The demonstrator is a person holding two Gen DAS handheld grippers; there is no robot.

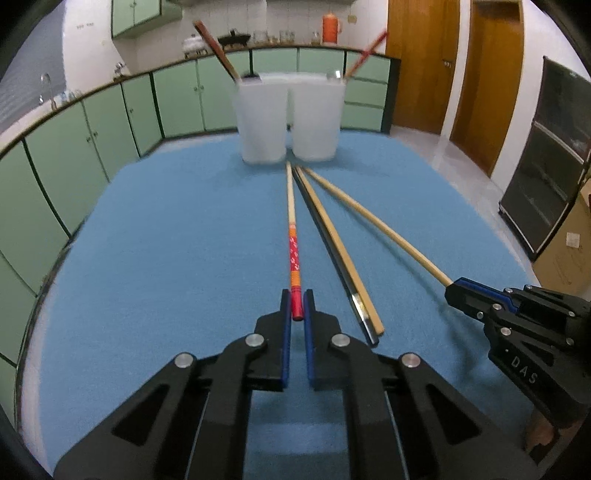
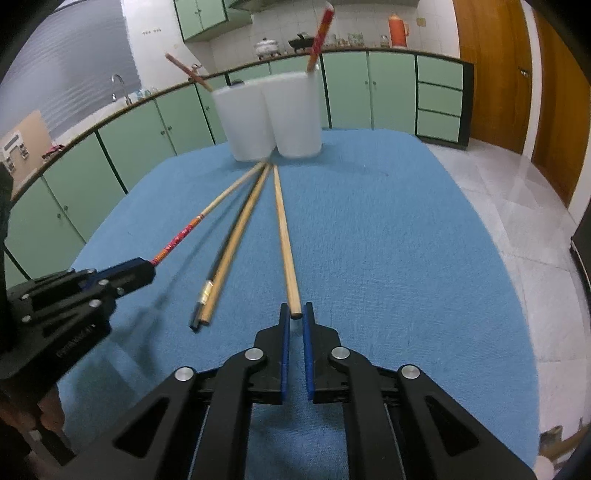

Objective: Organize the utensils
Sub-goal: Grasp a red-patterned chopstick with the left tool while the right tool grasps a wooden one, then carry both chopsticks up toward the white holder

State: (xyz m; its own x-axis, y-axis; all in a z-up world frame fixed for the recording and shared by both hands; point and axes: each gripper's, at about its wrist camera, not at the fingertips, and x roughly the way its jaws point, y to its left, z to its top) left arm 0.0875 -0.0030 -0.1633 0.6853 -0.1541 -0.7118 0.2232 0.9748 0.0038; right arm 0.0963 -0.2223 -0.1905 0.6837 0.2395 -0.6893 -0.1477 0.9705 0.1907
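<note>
Orange flask [image 2: 397, 28] (right-wrist view sharper), sink tap [image 2: 117, 79]

Blue cloth [image 1: 166, 240]; white cups [image 1: 262, 118]; red-orange flowered chopstick [image 1: 294, 254]; plain tan chopstick [image 2: 284, 236]; black-blue tools [image 1: 297, 306]

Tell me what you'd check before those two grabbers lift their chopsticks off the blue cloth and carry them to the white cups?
1. Left gripper closed on the red patterned chopstick: ok, fingers pinch its end.
2. Right gripper closed on the plain wooden chopstick: ok, though it holds only the very tip.
3. Held sticks apart from the dark chopstick and tan chopstick between them: ok near the grippers; the far tips converge, cannot tell if touching.
4. White cups upright: ok.
5. Room inside the cups: cannot tell; each already holds a stick.
6. Grippers apart from each other: ok.
</note>
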